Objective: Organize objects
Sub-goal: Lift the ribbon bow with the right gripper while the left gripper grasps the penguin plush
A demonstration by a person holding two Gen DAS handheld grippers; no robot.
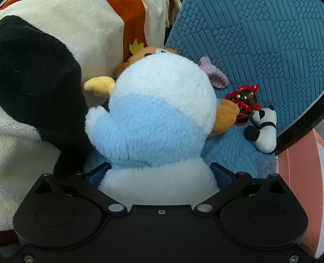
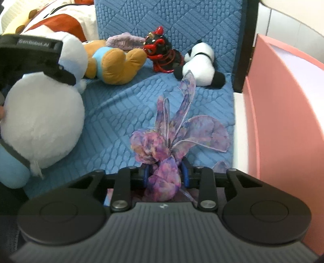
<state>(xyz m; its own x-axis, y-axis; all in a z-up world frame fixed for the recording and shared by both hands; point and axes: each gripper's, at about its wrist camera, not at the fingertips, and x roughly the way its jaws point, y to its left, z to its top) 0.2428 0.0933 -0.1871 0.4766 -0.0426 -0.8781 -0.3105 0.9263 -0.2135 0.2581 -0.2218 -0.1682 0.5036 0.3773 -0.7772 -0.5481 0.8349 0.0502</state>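
Note:
My left gripper (image 1: 160, 176) is shut on a blue and white plush toy (image 1: 158, 113), which fills the middle of the left wrist view; the same plush (image 2: 40, 113) shows at the left of the right wrist view with the left gripper's body across it. My right gripper (image 2: 165, 174) is shut on a purple and pink ribbon bow (image 2: 174, 139), held just above the blue quilted cover (image 2: 113, 125). Behind lie a brown bear plush (image 2: 113, 64), a red and black toy (image 2: 162, 54) and a small panda plush (image 2: 200, 60).
A blue quilted headboard (image 2: 172, 18) stands behind the toys. A big black and white plush (image 1: 36, 85) and a cream and orange one (image 1: 97, 30) crowd the left. A pink cabinet (image 2: 283, 113) stands at the right. A purple fuzzy item (image 2: 123, 41) lies by the bear.

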